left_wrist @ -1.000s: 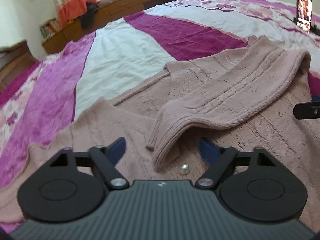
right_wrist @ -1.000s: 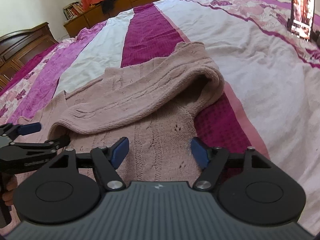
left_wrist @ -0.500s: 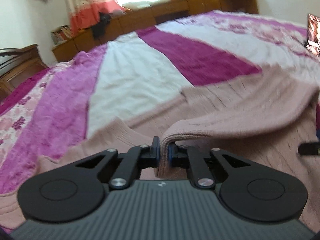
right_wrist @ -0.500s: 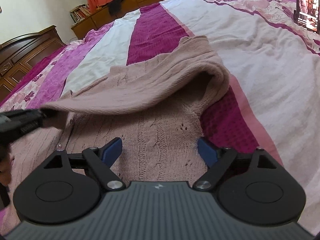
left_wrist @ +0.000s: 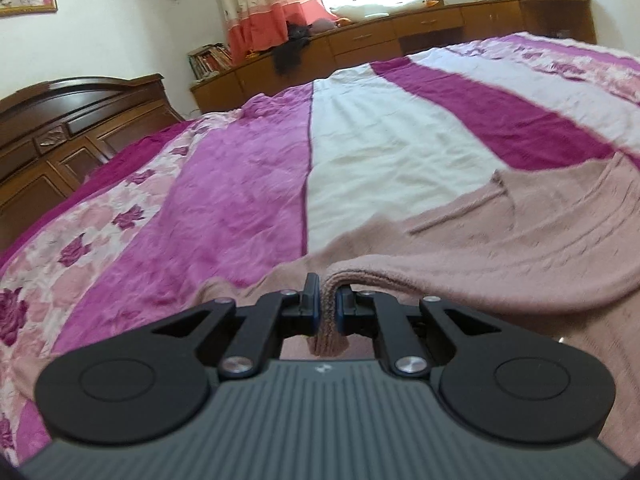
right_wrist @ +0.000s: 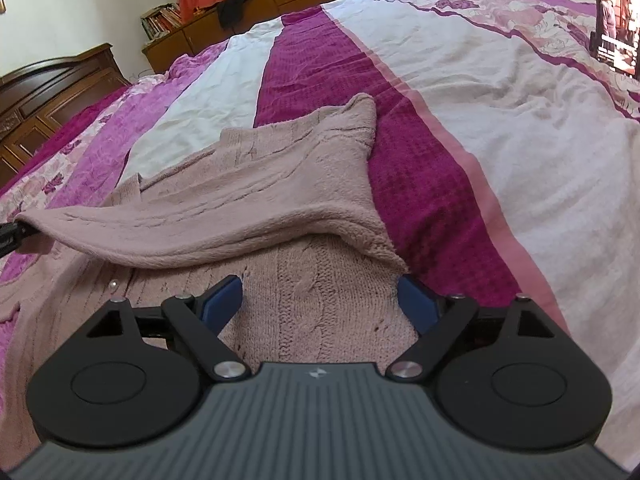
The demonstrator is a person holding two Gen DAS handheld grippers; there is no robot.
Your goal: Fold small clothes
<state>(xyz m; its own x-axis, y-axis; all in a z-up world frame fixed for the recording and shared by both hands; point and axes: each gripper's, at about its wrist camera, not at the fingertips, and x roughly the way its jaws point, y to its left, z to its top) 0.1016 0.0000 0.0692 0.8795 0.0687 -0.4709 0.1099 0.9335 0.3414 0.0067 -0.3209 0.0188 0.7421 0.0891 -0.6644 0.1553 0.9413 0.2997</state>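
In the left wrist view, the left gripper (left_wrist: 328, 307) is seen with its two fingers (left_wrist: 311, 300) pressed together on the cuff of a sleeve (left_wrist: 480, 276), and the sleeve is held up a little off the pink sweater (left_wrist: 520, 216), which is spread on the striped bed cover (left_wrist: 360, 148). The picture is a bit blurred at the right side, so the far shoulder cannot be made out well. In the right wrist view, the right gripper (right_wrist: 320, 300) is seen with its blue fingers (right_wrist: 224, 296) wide apart and nothing held between them; it hangs low over the body of the sweater (right_wrist: 312, 312), and whether it is touched cannot be told. The sleeve (right_wrist: 224, 216) is stretched across the chest toward the left edge, where the dark tip of the left gripper (right_wrist: 10, 236) shows. A phone (right_wrist: 616, 20) is stood far off on the bed. The work looks to be near its start: one sleeve is being brought across and not yet laid flat, and the other sleeve and the body folds are likely left to be done
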